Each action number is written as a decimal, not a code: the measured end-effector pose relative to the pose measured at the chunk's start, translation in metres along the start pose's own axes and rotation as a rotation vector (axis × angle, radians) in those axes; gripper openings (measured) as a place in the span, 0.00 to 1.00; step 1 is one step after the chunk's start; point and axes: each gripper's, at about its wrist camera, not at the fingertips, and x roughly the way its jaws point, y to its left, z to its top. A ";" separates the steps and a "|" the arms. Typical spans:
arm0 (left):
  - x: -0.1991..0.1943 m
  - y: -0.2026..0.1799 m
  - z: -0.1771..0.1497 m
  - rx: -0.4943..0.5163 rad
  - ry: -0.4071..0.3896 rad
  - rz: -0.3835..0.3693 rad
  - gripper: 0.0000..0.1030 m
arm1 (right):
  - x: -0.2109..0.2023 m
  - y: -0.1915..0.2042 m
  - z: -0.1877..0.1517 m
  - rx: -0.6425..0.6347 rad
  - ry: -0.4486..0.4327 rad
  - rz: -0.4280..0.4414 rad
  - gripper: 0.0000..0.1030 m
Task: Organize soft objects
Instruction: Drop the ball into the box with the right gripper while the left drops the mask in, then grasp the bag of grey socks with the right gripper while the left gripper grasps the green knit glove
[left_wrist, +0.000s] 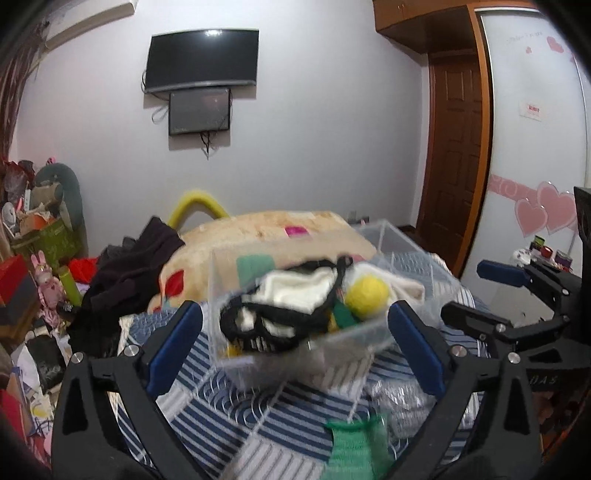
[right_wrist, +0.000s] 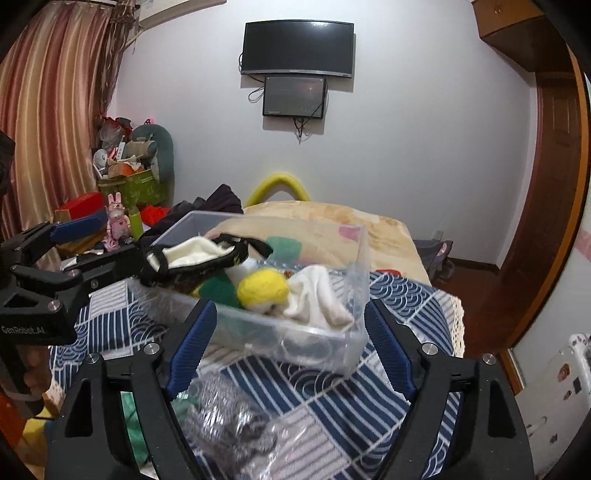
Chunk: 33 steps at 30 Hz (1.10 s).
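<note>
A clear plastic box (left_wrist: 236, 295) (right_wrist: 354, 280) stands on the blue striped quilt (left_wrist: 229, 413) (right_wrist: 332, 402). It holds a black-edged white cloth (left_wrist: 295, 291) (right_wrist: 192, 254), a yellow ball (left_wrist: 369, 295) (right_wrist: 262, 288), a white sock (right_wrist: 317, 295) and green fabric (right_wrist: 218, 288). My left gripper (left_wrist: 295, 343) is open just in front of the box. My right gripper (right_wrist: 290, 350) is open, its fingers flanking the box's near side. A green knit piece (left_wrist: 354, 443) and a silver-grey cloth (right_wrist: 229, 417) lie on the quilt near me.
A beige blanket (left_wrist: 266, 232) (right_wrist: 376, 229) lies behind the box, with dark clothes (left_wrist: 125, 280) to its left. Cluttered boxes and toys (right_wrist: 122, 184) stand at the left. A wooden door (left_wrist: 454, 155) is on the right.
</note>
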 end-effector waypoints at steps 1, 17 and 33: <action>0.001 0.000 -0.004 -0.001 0.015 -0.005 0.99 | 0.000 0.001 -0.003 0.003 0.007 0.003 0.78; 0.021 -0.006 -0.080 -0.008 0.250 -0.025 0.99 | 0.039 0.024 -0.064 0.021 0.235 0.071 0.79; 0.030 -0.016 -0.104 -0.039 0.303 -0.140 0.77 | 0.018 0.022 -0.074 0.001 0.192 0.059 0.25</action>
